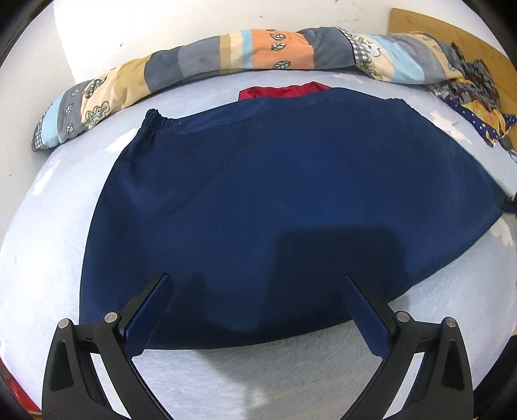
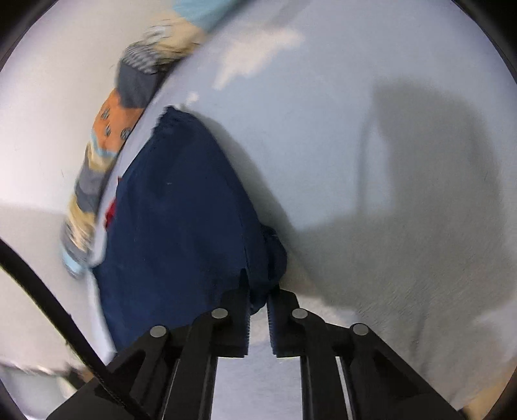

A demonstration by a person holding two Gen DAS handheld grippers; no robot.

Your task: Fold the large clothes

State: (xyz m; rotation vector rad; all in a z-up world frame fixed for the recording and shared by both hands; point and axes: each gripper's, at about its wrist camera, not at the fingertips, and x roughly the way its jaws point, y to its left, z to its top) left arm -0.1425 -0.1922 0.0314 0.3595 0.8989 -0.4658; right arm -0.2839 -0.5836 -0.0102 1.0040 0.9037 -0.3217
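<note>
A navy garment point(image 1: 284, 200) lies spread on a pale blue bed point(image 1: 58, 232), filling the middle of the left wrist view. It looks already folded at least once (a judgement from its neat, doubled outline), with an elastic cuff point(image 1: 158, 121) at its 10 o'clock corner and a strip of red lining point(image 1: 284, 90) showing at 12 o'clock.

The left gripper point(image 1: 257, 281) hovers over the near hem at 6 o'clock, its fingers spread wide and holding nothing.

In the right wrist view, the right gripper point(image 2: 258, 295) has its fingers drawn close together, pinching a bunched corner of the garment point(image 2: 181, 213), which runs away toward 11 o'clock.

A patchwork quilt point(image 1: 200, 61) lies rolled along the far edge of the bed from 9 to 1 o'clock, against a white wall point(image 1: 194, 19). More crumpled clothes point(image 1: 478, 90) sit at 2 o'clock.

As for progress, I would say the fold is partly done: the piece lies flat and tidy, but it is still wide, so at least one more fold seems to remain.

The right view is blurred, so how much cloth sits in the pinch is hard to tell. The garment's right tip is cut off at the edge of the left view, and what kind of garment it is cannot be made out.
</note>
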